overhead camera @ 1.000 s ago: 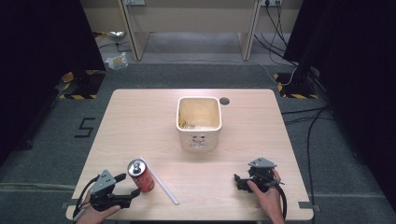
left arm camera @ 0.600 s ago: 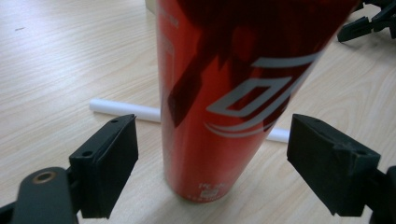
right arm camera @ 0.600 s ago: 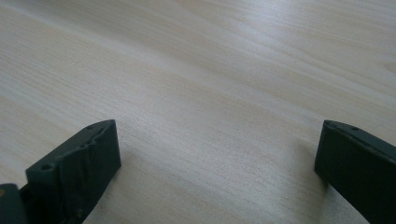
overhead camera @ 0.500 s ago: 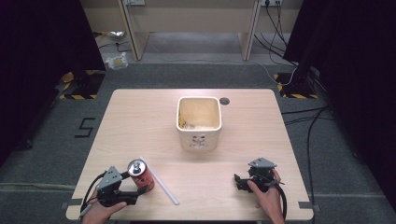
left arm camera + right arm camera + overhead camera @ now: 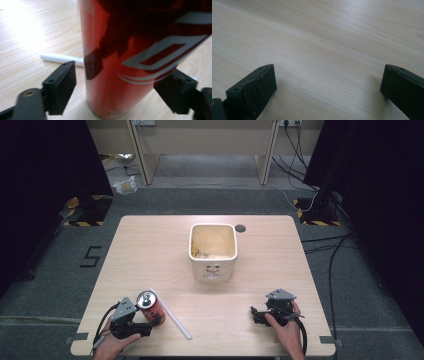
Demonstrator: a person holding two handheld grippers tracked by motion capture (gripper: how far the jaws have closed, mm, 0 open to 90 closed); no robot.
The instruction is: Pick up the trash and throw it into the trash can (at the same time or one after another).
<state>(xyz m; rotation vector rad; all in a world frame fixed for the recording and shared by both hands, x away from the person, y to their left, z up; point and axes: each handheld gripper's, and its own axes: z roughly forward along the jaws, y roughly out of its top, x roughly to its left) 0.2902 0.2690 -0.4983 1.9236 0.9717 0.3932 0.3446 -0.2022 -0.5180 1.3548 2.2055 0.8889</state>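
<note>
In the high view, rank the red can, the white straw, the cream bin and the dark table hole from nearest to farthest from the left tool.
1. Red can: between the left tool's jaws.
2. White straw: beside the can, right.
3. Cream bin: table centre.
4. Dark table hole: beyond the bin, far edge.

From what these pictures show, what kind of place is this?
Probably a lab recording station, not a home: a bare wooden table on grey carpet, black curtains on both sides, and hazard-striped stand bases with cables across the floor.
</note>
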